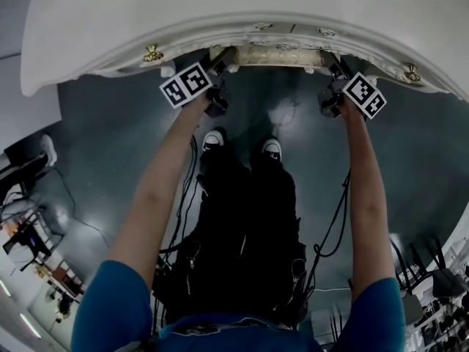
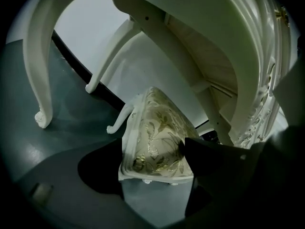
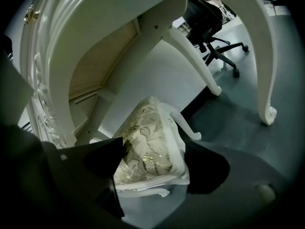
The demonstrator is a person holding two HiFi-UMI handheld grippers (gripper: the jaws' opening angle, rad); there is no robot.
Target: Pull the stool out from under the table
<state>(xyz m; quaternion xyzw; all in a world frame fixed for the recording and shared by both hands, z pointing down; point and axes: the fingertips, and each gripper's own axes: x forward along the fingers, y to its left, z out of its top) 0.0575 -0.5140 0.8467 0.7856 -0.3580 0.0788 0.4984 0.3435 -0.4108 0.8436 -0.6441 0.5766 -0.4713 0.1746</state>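
In the left gripper view the stool (image 2: 157, 144) lies in the lower middle of the frame. Its near corner stands between the dark fingers (image 2: 100, 171), which are wide apart, one on each side of it. The right gripper view shows the same. There the fingers (image 3: 209, 171) are also wide, with the other near corner between them.

In the head view the left gripper (image 1: 222, 64) and the right gripper (image 1: 331, 68) reach under the edge of the tabletop (image 1: 220, 6) at the top of the frame. The stool is under it, and only a pale strip of the seat shows between them.

The floor (image 1: 110, 138) is dark grey-green and glossy. A black office chair (image 3: 205, 18) stands at the upper right of the right gripper view.

The seat is cream fabric with a golden leaf pattern, in a white frame on short curled legs. The table is white, with a carved rim, curved legs (image 2: 40, 80) that end in scrolls, and small gold handles (image 1: 153, 52).
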